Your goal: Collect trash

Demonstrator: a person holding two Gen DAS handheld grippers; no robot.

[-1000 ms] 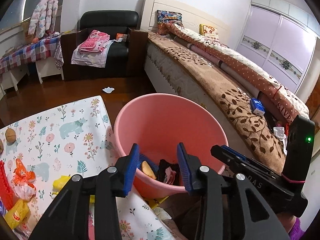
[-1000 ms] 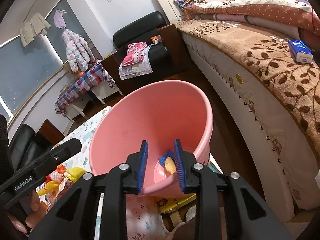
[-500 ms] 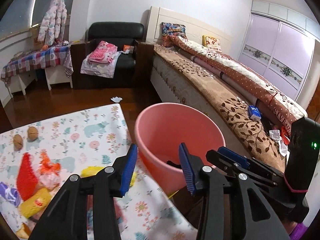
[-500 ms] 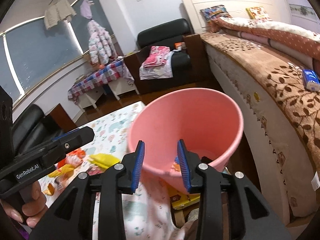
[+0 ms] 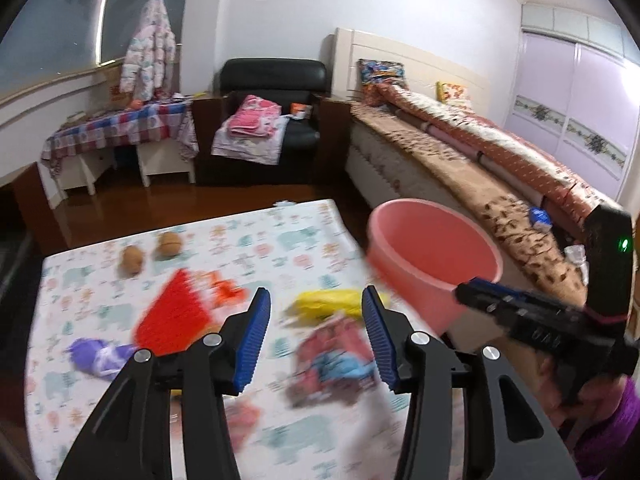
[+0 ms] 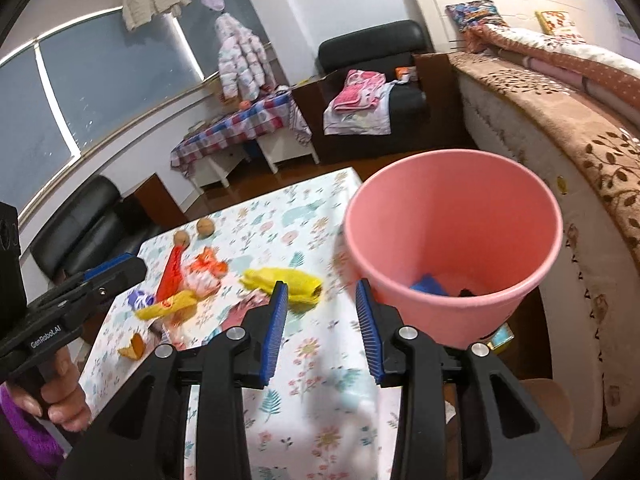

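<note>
Pink bucket point(image 6: 452, 248) waits beside the tabletop point(image 6: 304, 364). Both hand-held grippers, left point(image 5: 316, 336) and right point(image 6: 322, 320), are apart and empty, the left just opening wider. Lower slowly onto the yellow wrapper point(image 6: 284, 282).

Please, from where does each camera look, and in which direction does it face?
Left wrist: sits on the left hand-held gripper, looks down over the table; the right hand-held gripper shows too.
Right wrist: sits on the right hand-held gripper, faces the pink bucket; the person's hand shows.
Shared: table, bucket, yellow wrapper.
</note>
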